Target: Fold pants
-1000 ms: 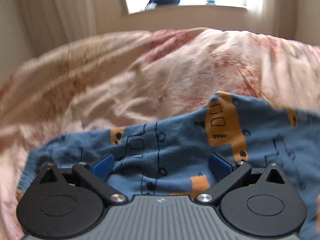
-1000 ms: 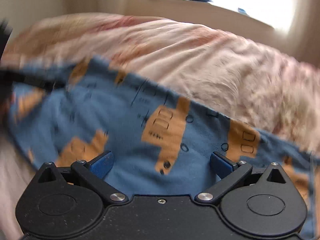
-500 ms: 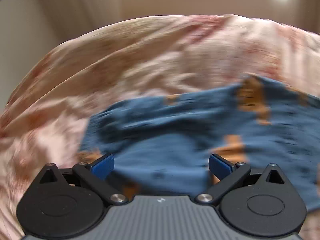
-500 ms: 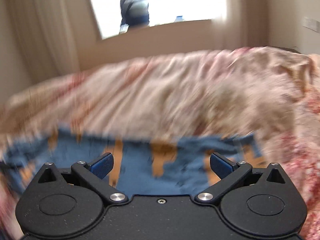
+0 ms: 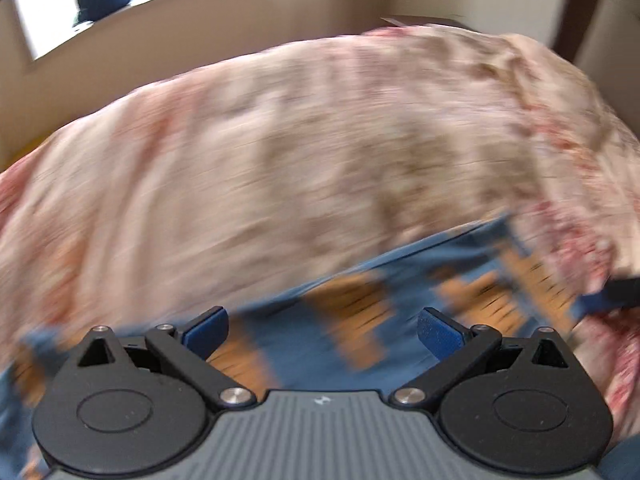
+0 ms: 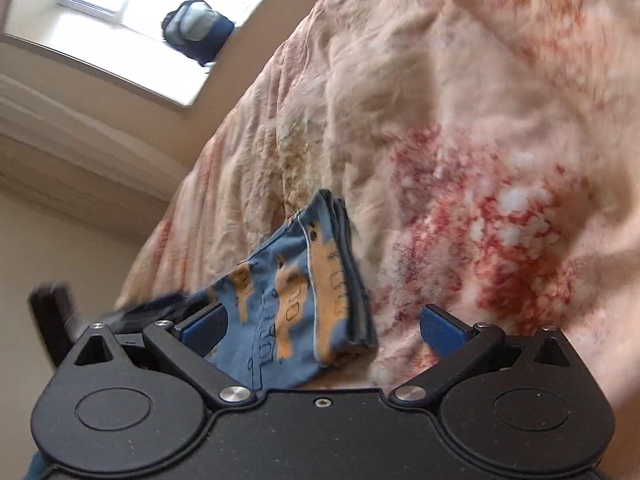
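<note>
The pants [image 6: 296, 300], blue with orange vehicle prints, lie on the pink-and-red floral bedspread [image 6: 460, 140], which serves as the landmark here. In the right wrist view they appear as a folded stack, several layered edges showing along the side nearest the red blotch of the bedspread, and the stack's near corner lies between the spread fingers of the right gripper [image 6: 322, 326]. Its jaws stand wide apart, with nothing pinched between the blue pads [image 6: 440, 330]; the left pad sits against the cloth's surface, though whether it touches is hard to tell.

In the left wrist view the picture is heavily smeared, so detail is poor. The pants [image 5: 400, 304] stretch as a blue and orange band across the near edge of the bedspread [image 5: 300, 140], directly ahead of the left gripper [image 5: 322, 330]. Its jaws also stand wide apart, holding nothing, the cloth lying below and beyond the pads [image 5: 206, 328].

Beyond the far edge of the bedspread a bright window [image 6: 120, 20] sits in a beige wall, and a dark blue and grey backpack [image 6: 198, 30] rests on its sill, well apart from the pants.
</note>
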Demonstrator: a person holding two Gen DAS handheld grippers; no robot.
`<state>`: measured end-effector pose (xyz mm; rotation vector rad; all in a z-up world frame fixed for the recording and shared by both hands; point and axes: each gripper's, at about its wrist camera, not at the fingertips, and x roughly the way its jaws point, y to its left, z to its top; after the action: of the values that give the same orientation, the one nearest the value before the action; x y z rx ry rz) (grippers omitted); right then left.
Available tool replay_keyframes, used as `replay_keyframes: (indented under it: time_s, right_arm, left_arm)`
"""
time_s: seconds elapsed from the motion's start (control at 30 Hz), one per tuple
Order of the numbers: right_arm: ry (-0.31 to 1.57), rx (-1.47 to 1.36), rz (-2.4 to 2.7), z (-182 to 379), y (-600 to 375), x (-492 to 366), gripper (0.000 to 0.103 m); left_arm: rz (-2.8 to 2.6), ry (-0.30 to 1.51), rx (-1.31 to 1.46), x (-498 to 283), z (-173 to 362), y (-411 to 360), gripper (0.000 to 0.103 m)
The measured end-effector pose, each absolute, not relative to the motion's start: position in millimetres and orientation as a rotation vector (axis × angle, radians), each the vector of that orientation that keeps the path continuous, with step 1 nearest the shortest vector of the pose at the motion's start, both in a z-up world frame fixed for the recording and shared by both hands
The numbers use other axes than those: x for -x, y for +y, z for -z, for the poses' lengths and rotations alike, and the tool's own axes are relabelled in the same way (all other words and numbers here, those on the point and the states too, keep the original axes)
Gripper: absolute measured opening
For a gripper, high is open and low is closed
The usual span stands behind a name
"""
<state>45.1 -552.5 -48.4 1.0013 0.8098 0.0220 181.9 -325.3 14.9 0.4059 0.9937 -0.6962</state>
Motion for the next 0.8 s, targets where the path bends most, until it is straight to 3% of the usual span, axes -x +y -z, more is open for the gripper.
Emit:
replay_keyframes:
  time_s: [0.17, 0.43, 0.53, 0.6, 0.67, 0.8]
  right_arm:
    - [0.727, -0.894, -0.173, 60.2, -547.9, -36.0, 0.103]
    - [0.703, -0.895, -0.226, 64.0, -540.6, -31.3, 0.098]
    - [0.705, -0.9, -0.218, 65.9, -537.2, -31.0, 0.078]
    - [0.709, -0.9, -0.163, 66.3, -540.8, -26.1, 0.044]
    - [0.716, -0.952, -0.133, 75.3, -548.4, -24.5, 0.032]
    - [0.717, -0.975, -0.136, 77.3, -549.1, -23.4, 0.027]
  left_arm:
    - [0.729, 0.99, -0.554, -177.2, 11.9, -396.2, 0.103]
    - [0.696, 0.958, -0.723, -162.6, 30.8, -430.6, 0.103]
    - [0.661, 1.017, -0.707, -167.8, 25.4, -436.6, 0.103]
    - [0.644, 1.055, -0.697, -171.6, 17.9, -440.8, 0.103]
    - [0.649, 1.092, -0.68, -171.6, 8.4, -444.8, 0.103]
    - [0.758, 1.169, -0.592, -164.9, -12.5, -453.9, 0.103]
